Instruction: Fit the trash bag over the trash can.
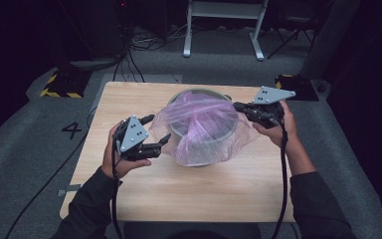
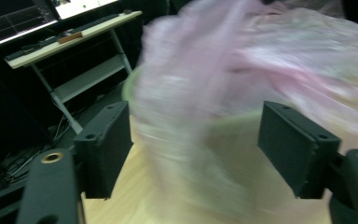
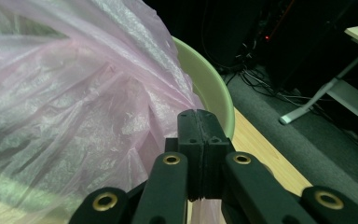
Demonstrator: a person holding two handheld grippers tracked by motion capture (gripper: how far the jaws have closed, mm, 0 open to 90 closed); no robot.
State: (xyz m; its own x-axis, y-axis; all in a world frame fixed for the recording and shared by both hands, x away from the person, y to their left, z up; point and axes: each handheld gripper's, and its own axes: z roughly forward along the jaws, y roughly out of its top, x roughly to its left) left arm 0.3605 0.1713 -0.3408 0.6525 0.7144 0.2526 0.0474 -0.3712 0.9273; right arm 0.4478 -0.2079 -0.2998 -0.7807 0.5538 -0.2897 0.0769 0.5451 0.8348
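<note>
A round pale-green bucket (image 1: 218, 135) stands mid-table, draped with a thin pink plastic bag (image 1: 201, 124) that spills over its rim. My left gripper (image 1: 159, 128) is at the bag's left side with its jaws wide apart. In the left gripper view, which is blurred, the bag (image 2: 205, 84) hangs in front of and between the open jaws of that gripper (image 2: 193, 144), and the pads do not press it. My right gripper (image 1: 236, 105) is at the bucket's right rim. In the right gripper view its pads (image 3: 199, 119) meet, pinching the bag's film (image 3: 74, 102) beside the rim (image 3: 209, 88).
The bucket sits on a small wooden table (image 1: 189, 194) over grey carpet. Behind the table are a white desk frame (image 1: 224, 30), loose cables (image 1: 129, 59) and yellow-black striped bases (image 1: 59, 84). A floor mark "4" (image 1: 72, 129) lies to the left.
</note>
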